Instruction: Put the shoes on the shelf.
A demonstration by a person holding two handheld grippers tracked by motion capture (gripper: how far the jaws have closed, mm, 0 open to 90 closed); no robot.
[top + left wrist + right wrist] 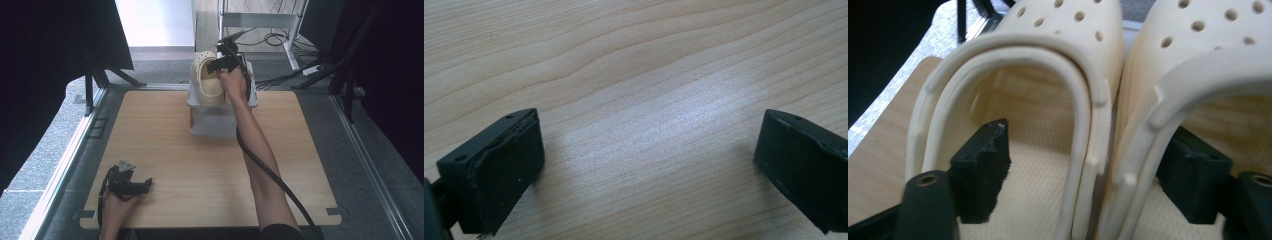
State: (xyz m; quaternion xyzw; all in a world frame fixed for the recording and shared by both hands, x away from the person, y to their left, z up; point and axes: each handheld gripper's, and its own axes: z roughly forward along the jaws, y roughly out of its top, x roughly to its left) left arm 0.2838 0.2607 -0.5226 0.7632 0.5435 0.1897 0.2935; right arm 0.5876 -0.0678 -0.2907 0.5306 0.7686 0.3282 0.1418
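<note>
Right gripper sits at the far edge of the table, over a pair of cream clogs resting on a white box. In the high view the hand and gripper body cover most of the right clog, so only its edge shows; the left clog is mostly visible, toe pointing away. The box is partly hidden under the shoes, and its far side can't be made out. In the right gripper view the clogs stand side by side, inner walls touching or nearly so, tops cut off by the frame. One jaw is inside the left clog, the other inside the right clog, with the two adjoining walls between them. The jaws stand apart; a gap shows between the left pad and the wall, so no squeeze, and the right pad's contact is hard to judge behind the heel strap. Clogs are foam-like, cream, with round vent holes on top, a thick rolled collar rim and a dimpled footbed. Left gripper rests at the near left of the table in the person's hand; in the left gripper view its jaws are wide apart over bare wood, nothing between them.
</note>
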